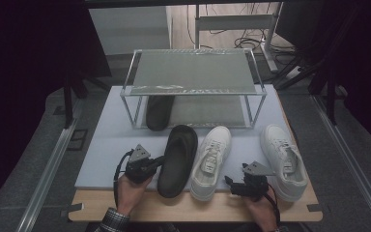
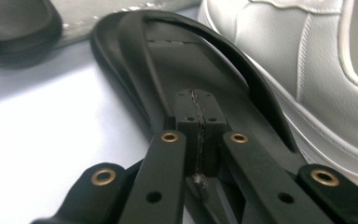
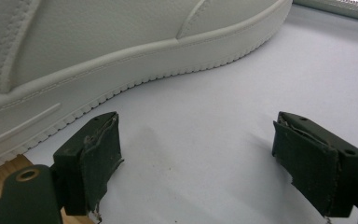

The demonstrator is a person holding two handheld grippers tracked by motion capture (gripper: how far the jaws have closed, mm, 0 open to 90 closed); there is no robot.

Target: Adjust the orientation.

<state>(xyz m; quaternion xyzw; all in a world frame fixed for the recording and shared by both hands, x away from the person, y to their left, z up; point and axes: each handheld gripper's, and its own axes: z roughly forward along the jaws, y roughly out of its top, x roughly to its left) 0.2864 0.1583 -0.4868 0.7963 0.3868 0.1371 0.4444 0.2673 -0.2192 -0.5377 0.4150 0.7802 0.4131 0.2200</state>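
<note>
Beside the wire shoe rack (image 1: 193,87), just in front of it, a black slipper (image 1: 178,159) lay on the pale mat (image 1: 106,145) with the left gripper (image 1: 160,159) clenched on its side edge. To the slipper's right lay 2 white sneakers (image 1: 212,162), and the right gripper (image 1: 228,185) rested between them, jaws spread, grasping nothing.

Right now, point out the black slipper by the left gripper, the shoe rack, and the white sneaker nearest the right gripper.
black slipper (image 1: 178,159): high view, footbed.
shoe rack (image 1: 193,90): high view, top front rail.
white sneaker (image 1: 284,157): high view, laces.
</note>
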